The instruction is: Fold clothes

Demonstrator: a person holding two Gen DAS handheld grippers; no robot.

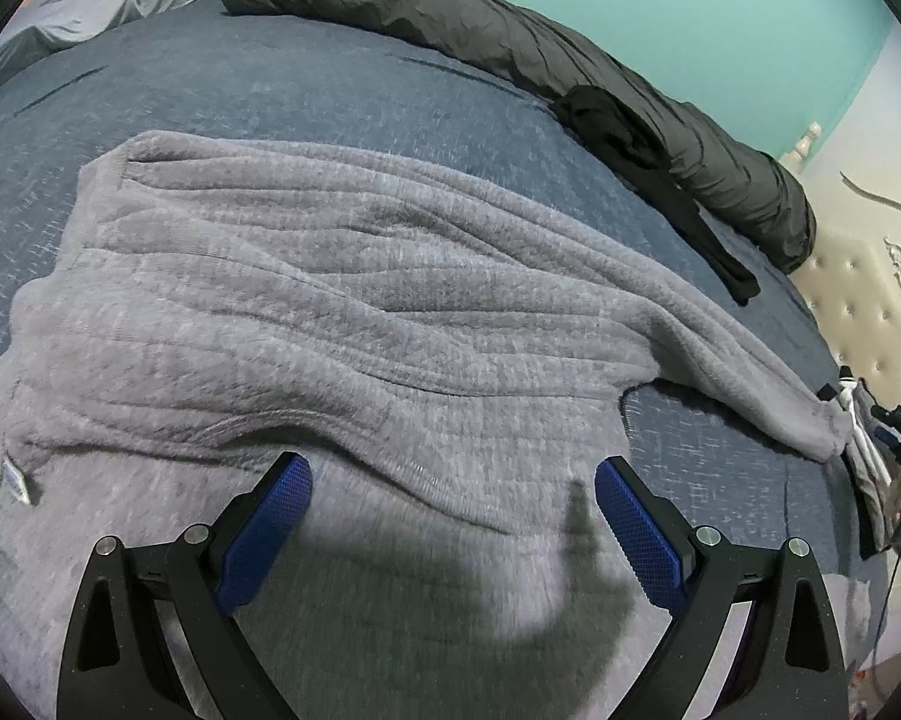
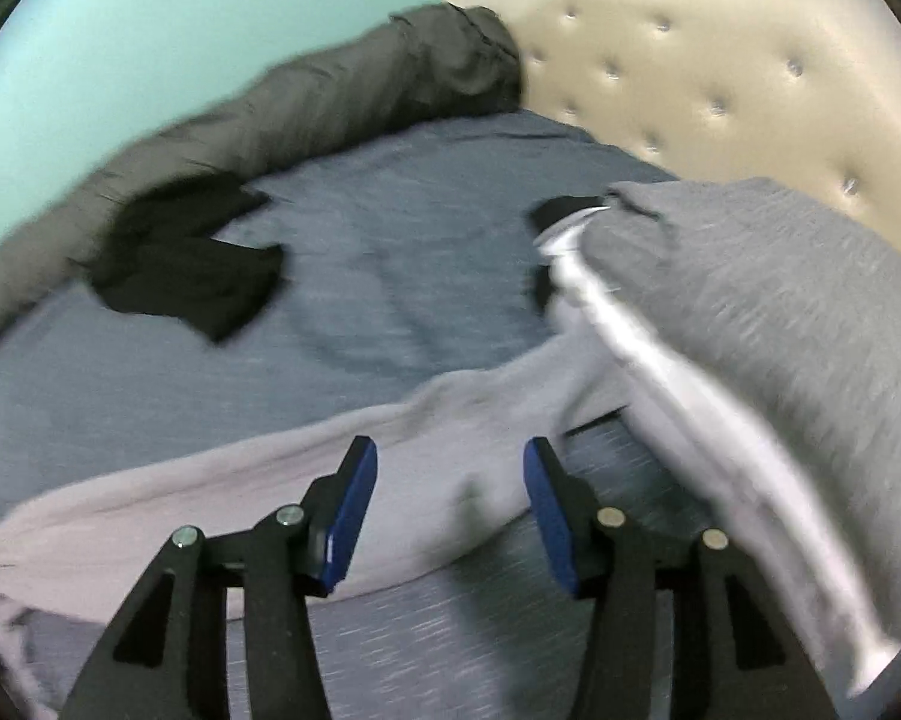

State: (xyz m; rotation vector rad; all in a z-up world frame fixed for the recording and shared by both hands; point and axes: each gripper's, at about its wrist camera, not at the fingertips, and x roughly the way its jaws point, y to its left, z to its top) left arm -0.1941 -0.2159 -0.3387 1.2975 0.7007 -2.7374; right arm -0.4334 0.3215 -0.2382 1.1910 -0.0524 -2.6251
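A light grey fleece garment (image 1: 330,300) lies spread and wrinkled on the blue bedspread (image 1: 270,90), with one sleeve (image 1: 750,372) running off to the right. My left gripper (image 1: 450,468) hovers open over the garment's near hem; its blue pads (image 1: 270,516) stand wide apart and hold nothing. In the right wrist view the same sleeve (image 2: 270,480) crosses the bedspread (image 2: 420,240) below my right gripper (image 2: 450,447). That gripper is open, and the cloth lies beneath its fingers, not pinched.
A black garment (image 2: 192,276) lies against a long dark grey roll of bedding (image 2: 270,102) along the teal wall. A grey pile (image 2: 780,312) with a white cloth (image 2: 660,360) sits at the right, by the tufted cream headboard (image 2: 720,72).
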